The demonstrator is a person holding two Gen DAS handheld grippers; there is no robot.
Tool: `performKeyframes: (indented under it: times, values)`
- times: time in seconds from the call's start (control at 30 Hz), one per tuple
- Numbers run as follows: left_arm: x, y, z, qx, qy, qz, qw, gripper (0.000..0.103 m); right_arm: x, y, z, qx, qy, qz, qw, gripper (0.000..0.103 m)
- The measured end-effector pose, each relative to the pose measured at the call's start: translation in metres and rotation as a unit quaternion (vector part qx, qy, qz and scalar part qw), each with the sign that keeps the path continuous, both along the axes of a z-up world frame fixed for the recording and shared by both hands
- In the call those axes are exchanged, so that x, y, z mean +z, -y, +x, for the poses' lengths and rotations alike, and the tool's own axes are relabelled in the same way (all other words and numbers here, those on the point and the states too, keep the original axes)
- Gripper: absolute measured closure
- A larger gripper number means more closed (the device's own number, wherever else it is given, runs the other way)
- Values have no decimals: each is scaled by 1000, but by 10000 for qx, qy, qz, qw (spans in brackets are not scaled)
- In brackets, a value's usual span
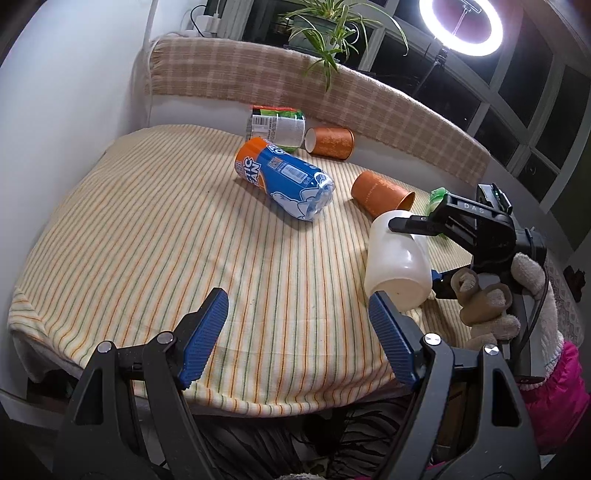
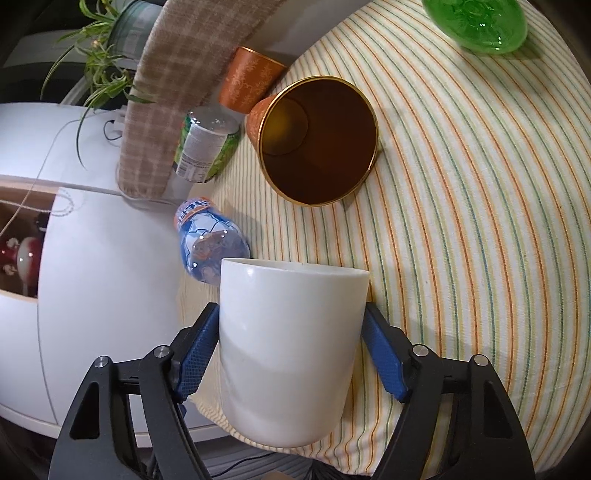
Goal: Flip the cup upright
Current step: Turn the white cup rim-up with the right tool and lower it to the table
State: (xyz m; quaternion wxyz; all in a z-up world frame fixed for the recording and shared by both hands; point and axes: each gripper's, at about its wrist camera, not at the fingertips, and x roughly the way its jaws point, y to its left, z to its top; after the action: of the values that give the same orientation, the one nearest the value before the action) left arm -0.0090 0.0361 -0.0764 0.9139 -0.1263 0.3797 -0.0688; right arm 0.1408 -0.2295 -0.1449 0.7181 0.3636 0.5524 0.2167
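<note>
The right claw (image 2: pixel 291 354) has the white cup (image 2: pixel 291 350) between its two blue pads, one pad on each side, pressed against the cup's wall. The cup is tipped over in the air, just above the striped cloth (image 2: pixel 461 258) on the desk, so its flat bottom can swing down. In the left view the cup (image 1: pixel 399 258) leans with its bottom low and near, and the right claw (image 1: pixel 436 254) holds it from the side. I think the cup is partway through the turn and not standing yet.

The left claw (image 1: pixel 299 332) is wide open and holds nothing. It hangs just beside the cup, maybe ready to help.

Ahead of the right claw lies an orange cup (image 2: pixel 317 140) on its side, mouth toward the camera. Behind it is another orange cup (image 2: pixel 247 81). A blue bottle (image 2: pixel 210 243) lies to the left, and a green dish (image 2: pixel 476 22) is far ahead on the right. The cup needs a bare spot to stand on.
</note>
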Motion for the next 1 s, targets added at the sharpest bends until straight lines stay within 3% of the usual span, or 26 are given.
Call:
performKeyframes:
  times: [0.23,0.4,0.63,0.77,1.0]
  values:
    - [3,8,0,-47,78,29,10000,22,18,4,-11,123,661,-399,9969,27]
    - [8,13,1,-65,172,61,9998,22,37,2,-23,239,1357,-943,9860,28]
    - [11,19,2,-124,234,84,9996,22,59,-15,-37,481,2446,-2009,9474,28]
    - [11,20,2,-115,234,86,9996,22,63,-28,-40,623,2855,-2477,9237,28]
    - [12,18,0,-64,276,96,9996,22,60,-42,-43,772,3138,-2808,9037,29]
